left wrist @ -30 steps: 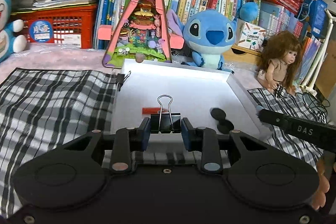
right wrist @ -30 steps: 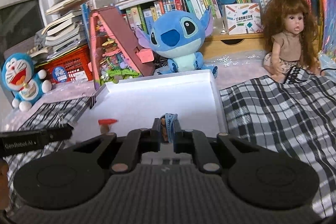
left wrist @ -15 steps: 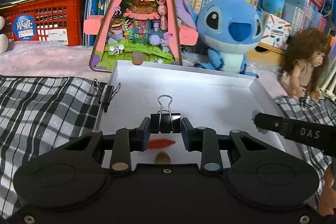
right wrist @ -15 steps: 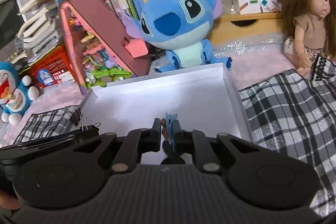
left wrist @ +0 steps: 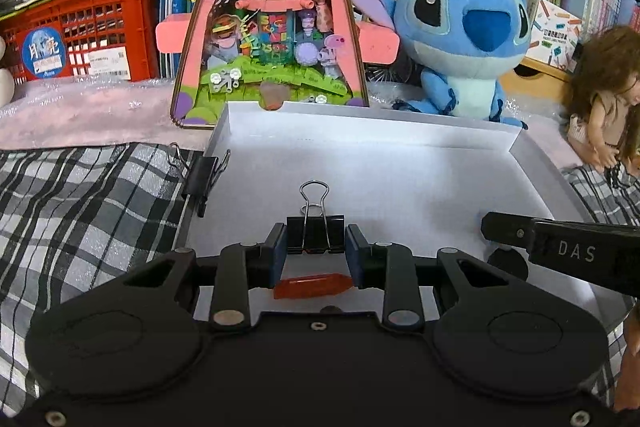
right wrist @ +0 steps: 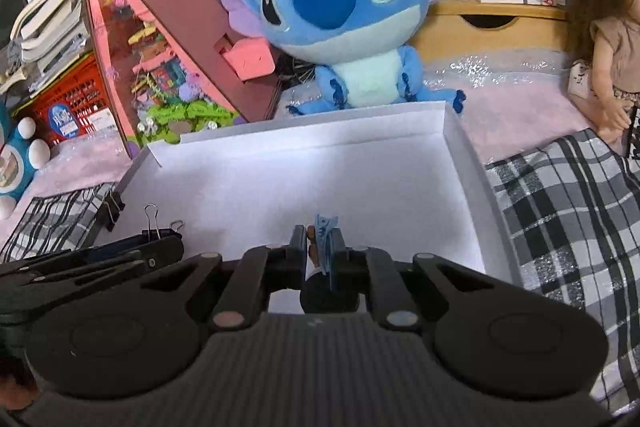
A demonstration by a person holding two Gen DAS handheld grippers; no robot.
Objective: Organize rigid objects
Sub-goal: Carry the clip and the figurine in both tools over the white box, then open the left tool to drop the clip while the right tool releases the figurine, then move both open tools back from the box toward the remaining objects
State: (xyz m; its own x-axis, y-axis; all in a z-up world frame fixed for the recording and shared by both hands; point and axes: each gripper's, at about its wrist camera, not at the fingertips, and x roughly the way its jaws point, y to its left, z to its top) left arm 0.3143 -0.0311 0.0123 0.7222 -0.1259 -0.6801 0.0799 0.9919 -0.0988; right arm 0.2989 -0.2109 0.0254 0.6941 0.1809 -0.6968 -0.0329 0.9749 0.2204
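Checked cloth surrounds the shallow white cardboard tray (left wrist: 536, 163); left tongs (left wrist: 316, 251) clamp a black metal binder clip (left wrist: 315, 233), right tongs (right wrist: 320, 255) pinch a small blue clip (right wrist: 325, 247), both above the tray, where crowded releases risk collision.

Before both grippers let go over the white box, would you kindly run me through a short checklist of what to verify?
1. Left gripper is shut on the black binder clip: ok.
2. Right gripper is shut on the blue clothespin: ok.
3. Both held items are over the white box: ok.
4. Bare box floor lies ahead of each gripper: ok.
5. Orange-red piece and black round piece lie close under the grippers; drops may land on them: cannot tell.
6. Second binder clip on the box's left wall is out of the way: ok.
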